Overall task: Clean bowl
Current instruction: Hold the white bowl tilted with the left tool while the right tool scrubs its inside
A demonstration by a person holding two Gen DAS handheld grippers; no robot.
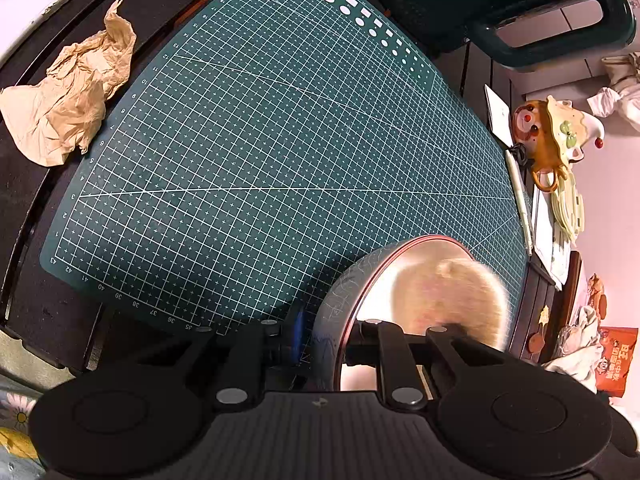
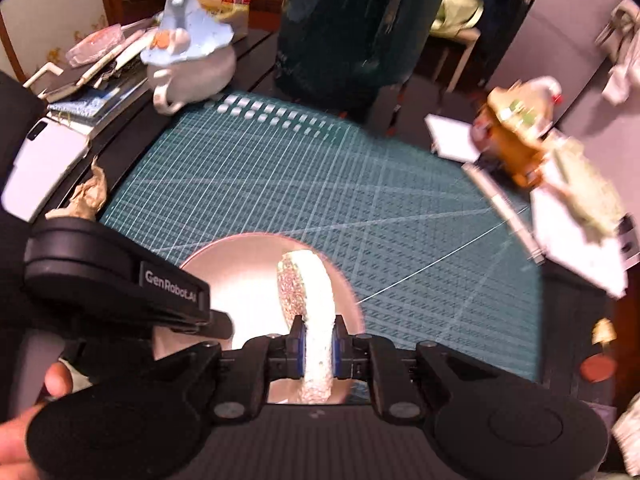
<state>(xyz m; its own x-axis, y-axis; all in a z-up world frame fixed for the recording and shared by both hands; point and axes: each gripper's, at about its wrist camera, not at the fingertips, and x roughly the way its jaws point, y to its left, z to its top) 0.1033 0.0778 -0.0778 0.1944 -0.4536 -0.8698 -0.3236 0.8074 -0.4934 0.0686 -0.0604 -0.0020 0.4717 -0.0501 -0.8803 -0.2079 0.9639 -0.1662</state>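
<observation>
A metal bowl (image 1: 404, 276) with a pale patterned outside is held tilted above the green cutting mat (image 1: 260, 140). My left gripper (image 1: 328, 340) is shut on its rim, one finger inside, one outside. A blurred sponge (image 1: 468, 300) is moving inside it. In the right wrist view the bowl (image 2: 240, 276) is seen from above, and my right gripper (image 2: 318, 348) is shut on the round white-and-speckled sponge (image 2: 308, 292), which presses into the bowl. The left gripper's body (image 2: 120, 280) shows at the bowl's left edge.
A crumpled brown paper (image 1: 68, 104) lies left of the mat. A dark green appliance (image 1: 500, 4) stands at the back. A brown bear teapot (image 1: 556, 136) and papers sit to the right. A white-and-blue teapot (image 2: 192, 60), books and a phone (image 2: 44, 164) are at the far left.
</observation>
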